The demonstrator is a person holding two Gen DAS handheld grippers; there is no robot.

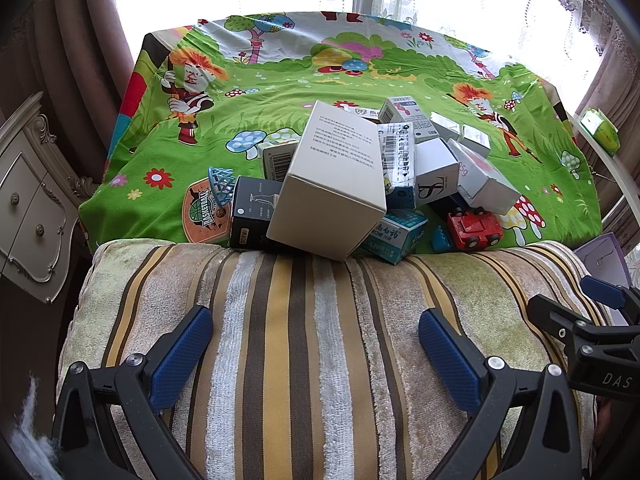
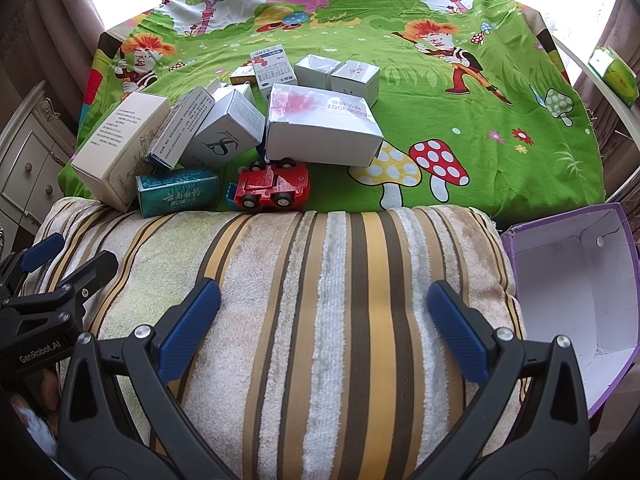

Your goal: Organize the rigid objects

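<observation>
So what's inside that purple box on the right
The open purple cardboard box shows only bare white walls and floor, with nothing visible in it. Its near corner is cut off by the picture edge and partly blocked by the right gripper, so that part is unseen.

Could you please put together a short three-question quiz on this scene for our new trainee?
1. True or false: the left gripper and the right gripper are both open and hold nothing.
2. The red toy car lies: A) inside the purple box; B) on the green cloth at the edge of the striped cushion; C) on top of the large white box.
3. Fill in: the purple box stands on the ____ side of the cushion in the right wrist view.

Key: 1 true; 2 B; 3 right.
</observation>
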